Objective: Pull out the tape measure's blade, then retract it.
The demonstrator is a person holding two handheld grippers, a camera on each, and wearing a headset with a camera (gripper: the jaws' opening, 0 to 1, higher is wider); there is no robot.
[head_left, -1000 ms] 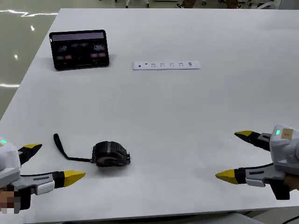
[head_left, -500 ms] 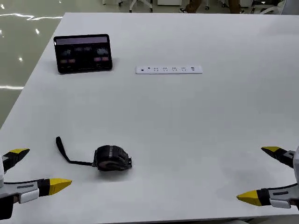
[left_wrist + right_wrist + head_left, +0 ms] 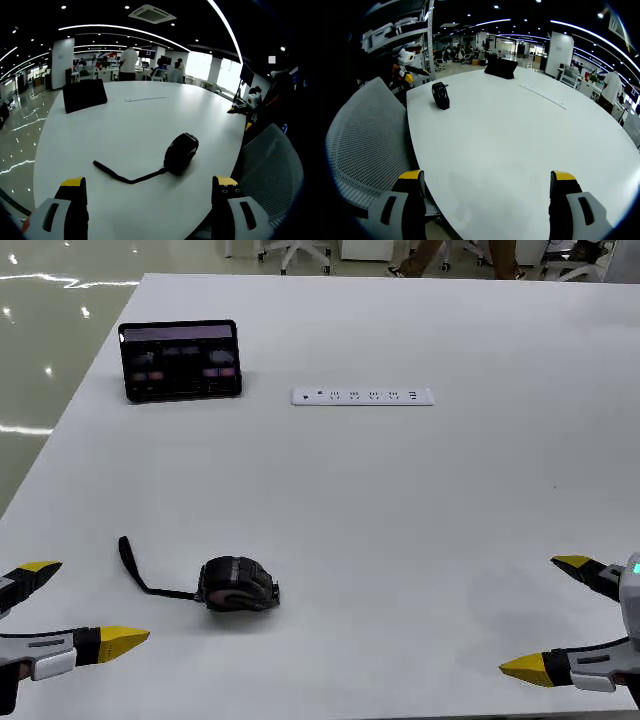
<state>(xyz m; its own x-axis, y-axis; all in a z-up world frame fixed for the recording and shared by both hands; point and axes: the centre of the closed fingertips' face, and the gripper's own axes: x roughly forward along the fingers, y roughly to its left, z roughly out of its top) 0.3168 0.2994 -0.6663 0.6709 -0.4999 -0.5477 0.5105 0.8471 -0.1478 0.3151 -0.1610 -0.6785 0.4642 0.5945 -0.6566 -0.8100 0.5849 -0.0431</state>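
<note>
The white desk (image 3: 400, 500) spreads wide under both claws, and a grey mesh chair (image 3: 365, 135) sits at its near edge, seen in the right gripper view. A dark tablet (image 3: 180, 360) stands propped near the far left corner. To its right, apart from it, a white power strip (image 3: 362, 396) lies flat.

The left claw (image 3: 90, 602) hovers at the near left edge of the desk with its yellow-tipped jaws spread wide and nothing between them. The right claw (image 3: 540, 615) hovers at the near right edge, also spread and holding nothing. The two are well apart.

The black tape measure (image 3: 237, 584) lies on the desk near the left claw, just ahead of its jaws and untouched, with no blade drawn out. Its thin black strap (image 3: 135, 565) trails from the case toward the left edge of the desk.
</note>
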